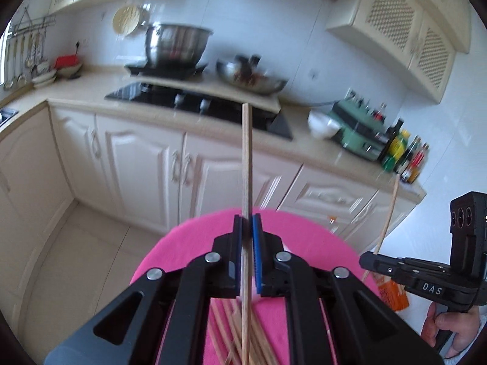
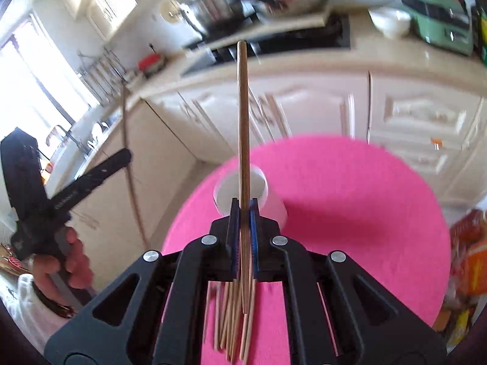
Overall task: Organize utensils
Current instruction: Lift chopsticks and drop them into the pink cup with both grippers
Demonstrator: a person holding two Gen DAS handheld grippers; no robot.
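Observation:
My left gripper (image 1: 247, 222) is shut on a wooden chopstick (image 1: 246, 152) that stands upright above the round pink table (image 1: 188, 243). My right gripper (image 2: 243, 210) is shut on another chopstick (image 2: 242, 106), held upright just in front of a white cup (image 2: 271, 203) on the pink table (image 2: 365, 197). Several loose chopsticks (image 2: 231, 319) lie on the table under both grippers; they also show in the left wrist view (image 1: 231, 328). The right gripper (image 1: 369, 258) with its chopstick shows at the right of the left wrist view. The left gripper (image 2: 126, 155) shows at the left of the right wrist view.
A kitchen counter (image 1: 146, 103) with a black hob (image 1: 188, 100), steel pots (image 1: 176, 42), a white bowl (image 1: 322, 124), a green appliance (image 1: 359, 130) and bottles (image 1: 404, 152) runs behind the table. Cream cabinets (image 1: 143, 164) stand below. An orange package (image 2: 471, 258) sits right of the table.

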